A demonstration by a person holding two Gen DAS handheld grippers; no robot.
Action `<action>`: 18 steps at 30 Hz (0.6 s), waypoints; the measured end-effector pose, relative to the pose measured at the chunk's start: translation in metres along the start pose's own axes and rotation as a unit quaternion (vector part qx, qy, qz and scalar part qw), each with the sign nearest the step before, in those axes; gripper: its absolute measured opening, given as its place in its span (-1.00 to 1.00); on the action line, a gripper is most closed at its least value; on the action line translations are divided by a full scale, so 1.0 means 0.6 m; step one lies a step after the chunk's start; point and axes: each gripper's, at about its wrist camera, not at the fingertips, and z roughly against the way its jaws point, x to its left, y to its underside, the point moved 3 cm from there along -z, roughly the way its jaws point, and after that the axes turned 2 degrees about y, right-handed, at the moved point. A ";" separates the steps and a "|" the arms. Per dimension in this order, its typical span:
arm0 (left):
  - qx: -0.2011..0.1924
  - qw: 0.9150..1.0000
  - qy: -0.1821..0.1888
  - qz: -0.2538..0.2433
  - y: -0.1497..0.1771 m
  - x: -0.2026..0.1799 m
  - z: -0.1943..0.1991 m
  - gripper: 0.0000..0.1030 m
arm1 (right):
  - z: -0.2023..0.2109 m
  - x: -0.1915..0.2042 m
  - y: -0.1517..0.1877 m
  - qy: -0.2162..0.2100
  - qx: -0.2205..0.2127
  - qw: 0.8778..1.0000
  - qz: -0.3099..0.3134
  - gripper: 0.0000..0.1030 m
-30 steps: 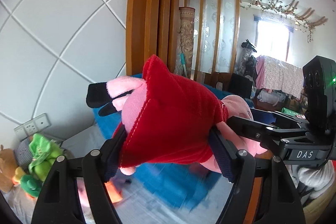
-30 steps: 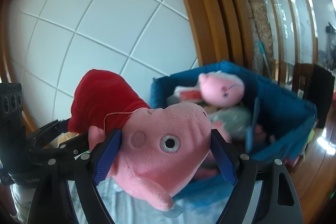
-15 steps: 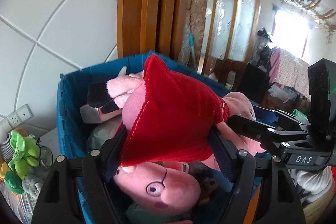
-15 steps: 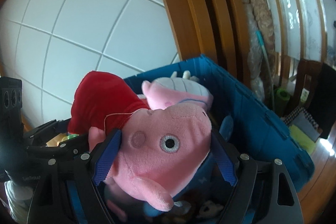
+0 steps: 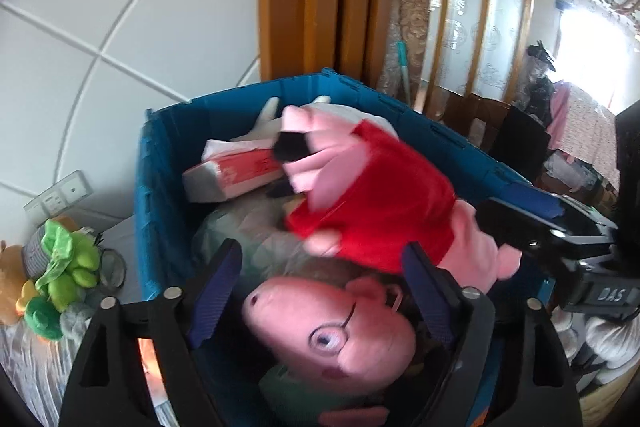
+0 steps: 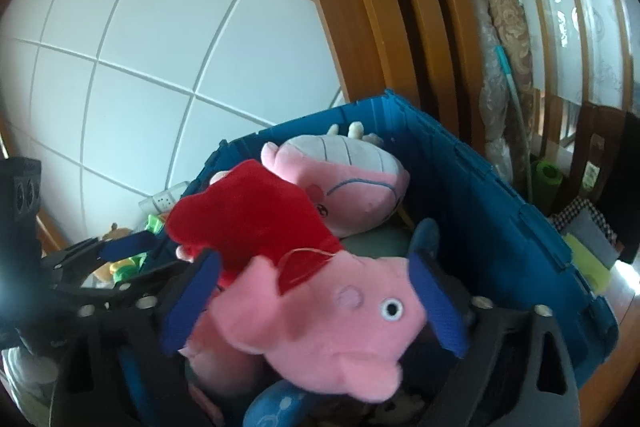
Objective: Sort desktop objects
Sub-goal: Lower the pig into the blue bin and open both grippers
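Note:
A pink pig plush in a red dress (image 5: 380, 203) hangs over the blue storage bin (image 5: 160, 155), blurred. In the right wrist view its pink head (image 6: 320, 327) lies between the blue pads (image 6: 436, 303) and looks loose. My left gripper (image 5: 320, 291) is open, its pads (image 5: 216, 287) apart, the red dress beyond them. My right gripper (image 6: 312, 307) is open over the bin (image 6: 500, 211). It also shows at the right of the left wrist view (image 5: 560, 227).
The bin holds a second pig plush with glasses (image 5: 332, 331), a pink and grey plush (image 6: 344, 183) and a red and white pack (image 5: 236, 175). Green plush toys (image 5: 60, 275) lie left of the bin. A white tiled wall and wooden frame stand behind.
Both grippers moved over the bin and opened. The red-dress pig left the pads of both grippers and is dropping into the bin.

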 end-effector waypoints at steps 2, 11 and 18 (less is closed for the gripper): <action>-0.007 1.000 -0.009 0.003 0.008 0.007 0.020 0.65 | 0.010 0.005 0.000 0.005 -0.007 1.000 -0.001 0.99; -0.040 0.999 -0.027 0.009 0.063 0.044 0.123 0.98 | 0.070 0.060 0.045 0.039 -0.022 0.999 0.007 0.99; -0.039 0.999 -0.026 0.007 0.111 0.062 0.172 0.99 | 0.127 0.130 0.088 0.072 -0.041 0.996 0.027 0.99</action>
